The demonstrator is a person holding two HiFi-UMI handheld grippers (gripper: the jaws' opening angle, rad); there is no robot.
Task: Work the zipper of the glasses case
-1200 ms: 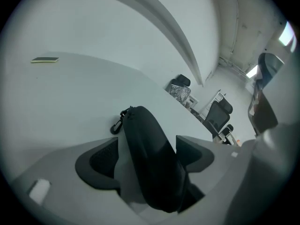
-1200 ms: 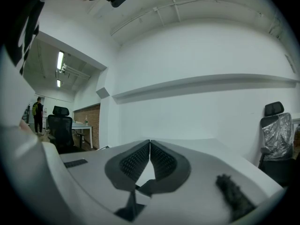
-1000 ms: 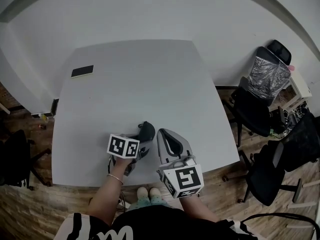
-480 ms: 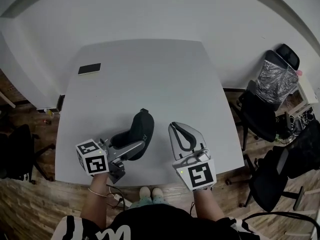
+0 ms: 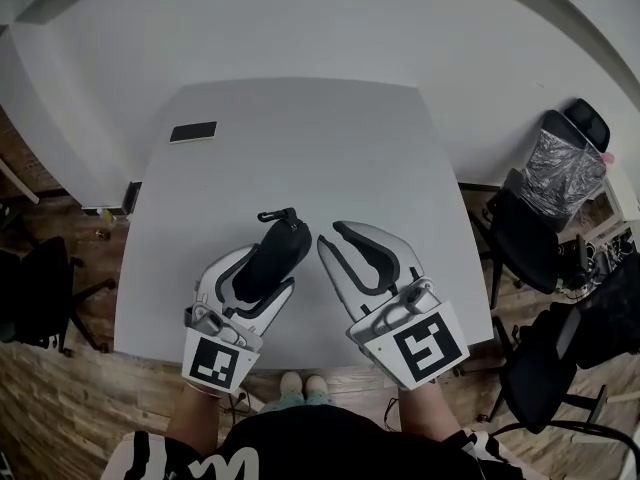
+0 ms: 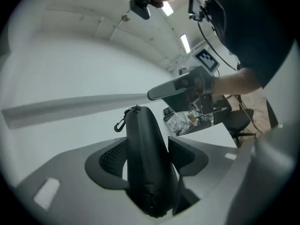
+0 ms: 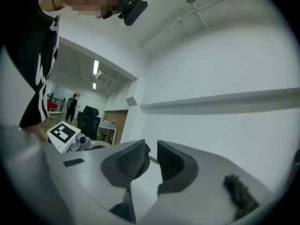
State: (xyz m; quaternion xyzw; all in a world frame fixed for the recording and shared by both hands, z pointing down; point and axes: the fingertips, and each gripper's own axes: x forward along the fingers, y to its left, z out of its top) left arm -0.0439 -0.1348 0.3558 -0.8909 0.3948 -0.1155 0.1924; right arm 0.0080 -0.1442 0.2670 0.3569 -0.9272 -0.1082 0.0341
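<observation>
the glasses case (image 5: 278, 256), a black oblong shell, was clamped edge-on between the fingers (image 6: 108, 159) of the left gripper (image 5: 262, 270), over the near half of the table (image 5: 330, 138). one pad bore on each flank of the case. its rear end sat deep in the throat of the gripper. its front end projected past the fingertips, away from the person. a small black snap clip (image 6: 120, 124) hung from that front end. the zipper pull could not be made out in any view.

the right gripper (image 5: 330, 236) was just beside the case, on its right, and apart from it. its fingers (image 7: 129, 162) stood a narrow gap apart, having just been opening, and nothing lay between the pads. both grippers pointed away from the person. the left marker cube (image 5: 215, 361) and the right marker cube (image 5: 428, 346) sat at their near ends, over the near edge of the table.

a dark, flat phone (image 5: 192, 131) lay near the far left corner of the table, well apart from the case and both grippers. black office chairs (image 5: 525, 238) stood to the right of the table on the wooden floor (image 5: 60, 408), one of them under a silver cover (image 5: 560, 163). the person's light shoes (image 5: 300, 383) showed at the near edge of the table.
</observation>
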